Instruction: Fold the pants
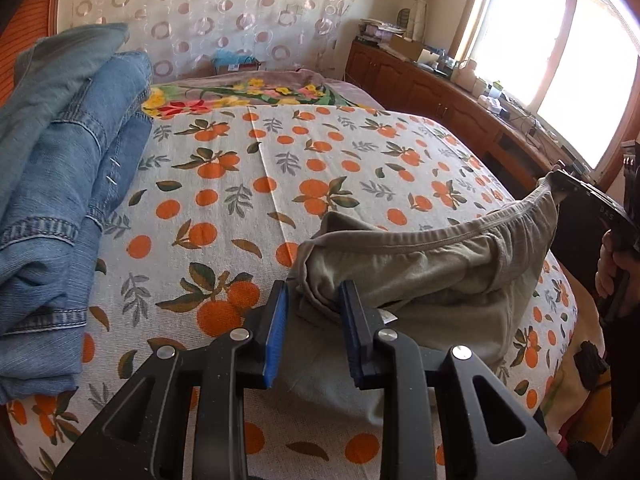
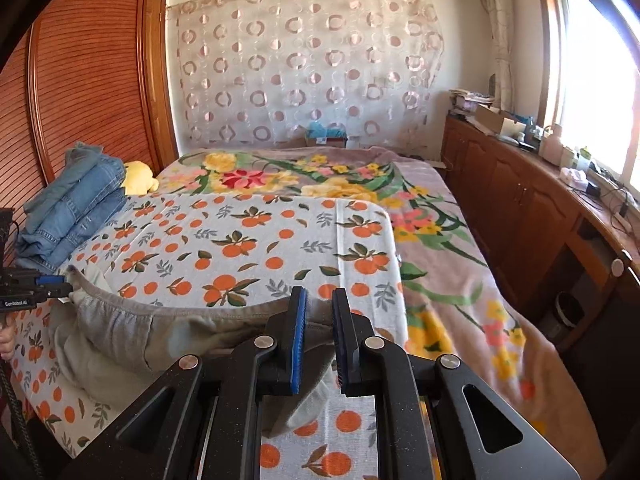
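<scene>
Grey-olive pants (image 1: 432, 272) lie bunched on the orange-print sheet (image 1: 248, 184), waistband stretched between both grippers. My left gripper (image 1: 314, 304) is shut on the left end of the waistband, with cloth between its blue pads. My right gripper (image 2: 319, 320) is shut on the other end of the waistband of the pants (image 2: 132, 328), lifted a little off the bed. The right gripper also shows at the right edge of the left wrist view (image 1: 560, 184), pinching the waistband. The left gripper shows at the left edge of the right wrist view (image 2: 60, 284).
A stack of folded blue jeans (image 1: 68, 184) sits on the bed's left side, also in the right wrist view (image 2: 76, 208). A floral blanket (image 2: 400, 200) covers the far and right parts of the bed. A wooden cabinet (image 2: 520, 208) runs under the window; a wooden wardrobe (image 2: 88, 92) stands left.
</scene>
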Action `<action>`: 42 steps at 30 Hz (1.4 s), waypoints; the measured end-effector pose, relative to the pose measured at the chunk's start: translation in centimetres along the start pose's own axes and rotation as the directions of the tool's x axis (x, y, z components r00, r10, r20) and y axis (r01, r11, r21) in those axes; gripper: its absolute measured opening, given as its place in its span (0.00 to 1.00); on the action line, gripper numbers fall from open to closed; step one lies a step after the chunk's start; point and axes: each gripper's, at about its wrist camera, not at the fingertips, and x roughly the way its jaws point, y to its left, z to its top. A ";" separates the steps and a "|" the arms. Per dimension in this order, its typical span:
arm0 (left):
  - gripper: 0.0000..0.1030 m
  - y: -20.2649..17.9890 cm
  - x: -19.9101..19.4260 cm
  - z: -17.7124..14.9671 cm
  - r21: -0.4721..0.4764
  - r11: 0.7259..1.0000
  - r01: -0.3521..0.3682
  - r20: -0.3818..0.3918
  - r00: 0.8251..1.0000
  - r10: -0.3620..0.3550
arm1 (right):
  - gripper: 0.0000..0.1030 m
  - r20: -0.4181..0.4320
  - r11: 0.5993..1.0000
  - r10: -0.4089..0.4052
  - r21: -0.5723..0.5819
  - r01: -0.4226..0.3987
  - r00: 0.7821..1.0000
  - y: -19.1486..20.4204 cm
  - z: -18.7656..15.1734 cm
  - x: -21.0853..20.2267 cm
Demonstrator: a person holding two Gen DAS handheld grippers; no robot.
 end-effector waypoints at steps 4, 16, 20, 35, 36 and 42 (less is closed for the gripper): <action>0.21 -0.3 0.2 0.3 0.009 1.000 -0.001 -0.012 1.000 0.001 | 0.12 0.033 1.000 -0.026 0.001 0.026 0.999 0.3 -0.1 -0.6; 0.21 0.3 1.7 0.1 -0.017 1.000 -0.017 -0.085 0.996 0.015 | 0.12 -0.023 0.993 -0.099 -0.061 0.097 0.995 2.0 -1.2 2.0; 0.19 0.4 2.3 0.6 -0.017 1.000 -0.016 -0.075 0.997 0.014 | 0.12 -0.039 0.996 -0.073 -0.047 0.071 0.997 1.9 -1.8 2.9; 0.06 -3.1 -13.7 6.1 0.119 0.991 -0.068 0.214 0.976 0.041 | 0.11 0.187 0.994 -0.078 -0.063 0.091 0.979 1.6 3.8 -7.0; 0.06 -3.5 -15.0 6.3 0.125 0.989 -0.073 0.237 0.971 0.041 | 0.11 0.206 0.994 -0.075 -0.064 0.090 0.976 1.7 4.2 -7.9; 0.06 -5.2 -23.6 6.9 0.177 0.981 -0.085 0.373 0.928 0.013 | 0.11 0.328 0.997 -0.016 -0.067 0.041 0.945 1.8 6.9 -14.8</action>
